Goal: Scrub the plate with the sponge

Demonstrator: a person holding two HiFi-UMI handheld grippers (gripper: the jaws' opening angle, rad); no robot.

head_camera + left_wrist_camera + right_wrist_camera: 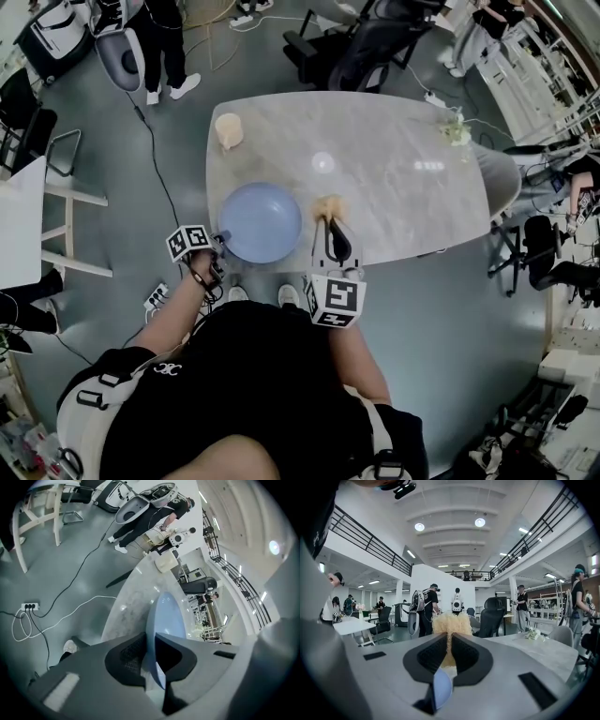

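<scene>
A pale blue plate (pixel 260 221) lies near the front edge of the marble table (pixel 394 187). My left gripper (pixel 220 241) is shut on the plate's near left rim; in the left gripper view the plate (pixel 165 618) runs edge-on between the jaws of the left gripper (pixel 151 660). A tan fluffy sponge (pixel 328 207) sits just right of the plate, held by my right gripper (pixel 328 225). In the right gripper view the sponge (pixel 451 624) sticks out past the closed jaws of the right gripper (pixel 450 654).
A beige cup (pixel 229 130) stands at the table's far left. Small pale flowers (pixel 456 132) lie at the far right. Office chairs (pixel 361 42) and standing people (pixel 167 47) are beyond the table. Cables and a power strip (pixel 156 296) lie on the floor at left.
</scene>
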